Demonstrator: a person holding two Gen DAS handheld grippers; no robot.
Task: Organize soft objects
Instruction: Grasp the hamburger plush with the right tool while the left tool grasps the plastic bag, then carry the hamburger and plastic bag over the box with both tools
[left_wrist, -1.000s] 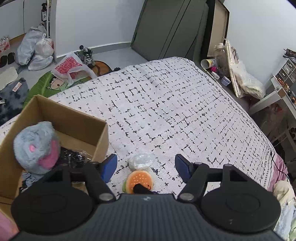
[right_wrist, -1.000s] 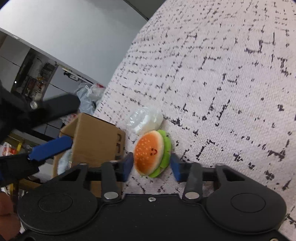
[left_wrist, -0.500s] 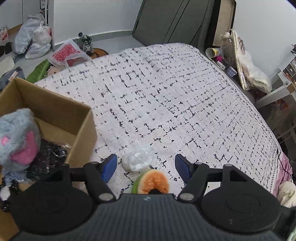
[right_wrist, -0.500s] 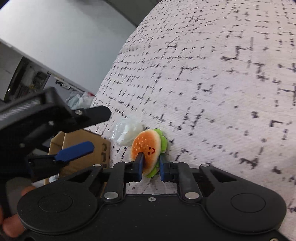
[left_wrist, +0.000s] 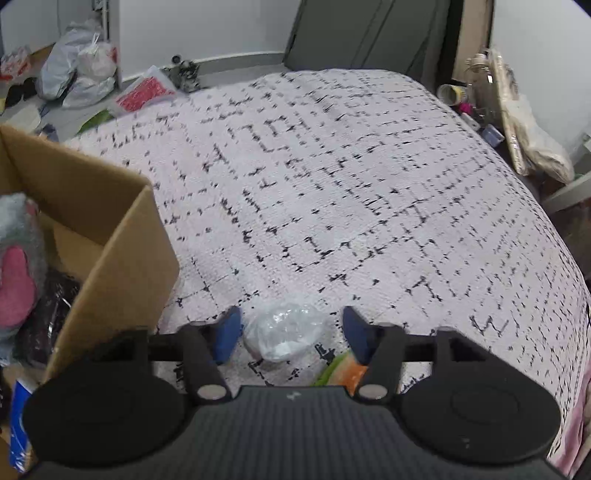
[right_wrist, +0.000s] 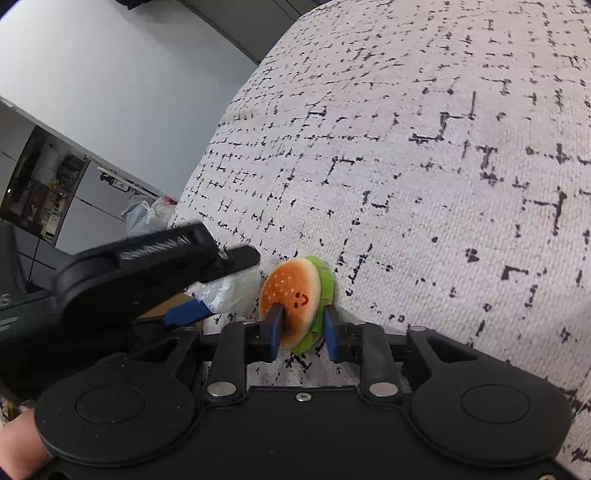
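On the bed (left_wrist: 369, 192), near its edge beside the cardboard box (left_wrist: 122, 266), two small soft things lie side by side, seemingly touching: a little plush burger (right_wrist: 295, 295) standing on its edge and a crumpled clear plastic bag (left_wrist: 284, 330) with something white inside. The right gripper (right_wrist: 301, 328) has its jaws either side of the burger, one blue pad against the orange bun face, the other at the green lettuce rim; the jaws are opening a little at this moment, yet the pads look as if they are touching the plush, so I would call it a light pinch rather than a firm one. The left gripper (left_wrist: 291, 334) straddles the plastic bag with its jaws closing, a clear gap showing on the right side, so nothing is gripped there yet. Both things look feather-light and squashy. The burger should compress and spring back, so taking it across the flat faces, bun to bun, seems sound; a pinch only at the lettuce frill would likely slip off. The bag looks slick and crinkly and will give way under the pads, so I would close well down on its bulky middle, not on a loose fold. The box already holds a grey and pink plush toy (left_wrist: 16, 266), with room left beside it, as far as I can see.
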